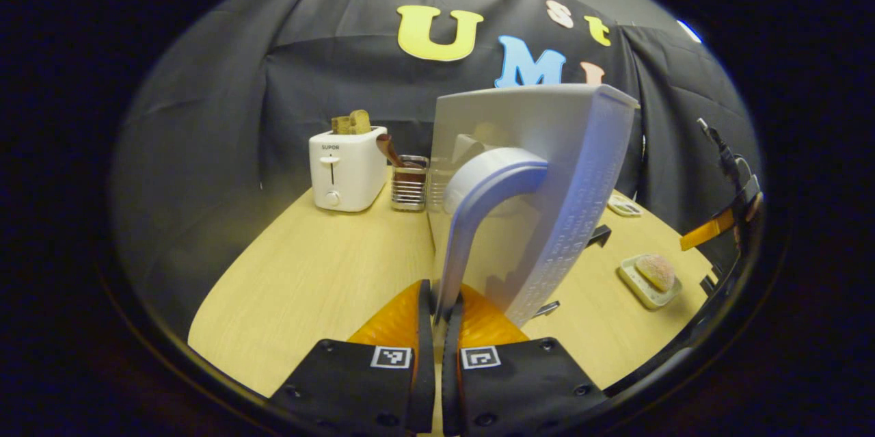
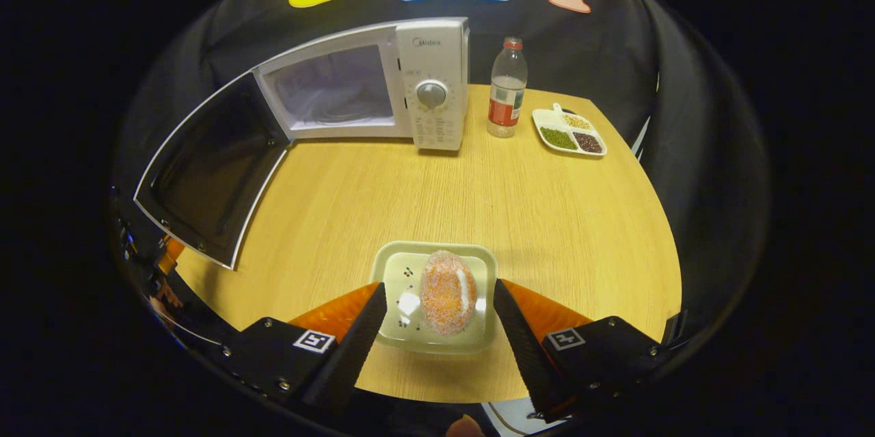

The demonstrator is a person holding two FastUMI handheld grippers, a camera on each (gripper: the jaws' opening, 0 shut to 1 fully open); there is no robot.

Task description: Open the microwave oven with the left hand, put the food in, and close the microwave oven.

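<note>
"SUPOR" on toaster [image 1: 347, 169]; "Midea" on microwave oven [image 2: 432, 81] panel.

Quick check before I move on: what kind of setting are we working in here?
Likely a mock kitchen set up in a cloth-walled booth rather than a real home: a microwave with its door swung open, a toaster holding bread, and a plate of food share one wooden table.

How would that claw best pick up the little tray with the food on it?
Grip the tray by its two long side rims, coming in low from the near end. The right gripper already straddles it, open. The rims are raised and straight; the food sits clear between them.
</note>
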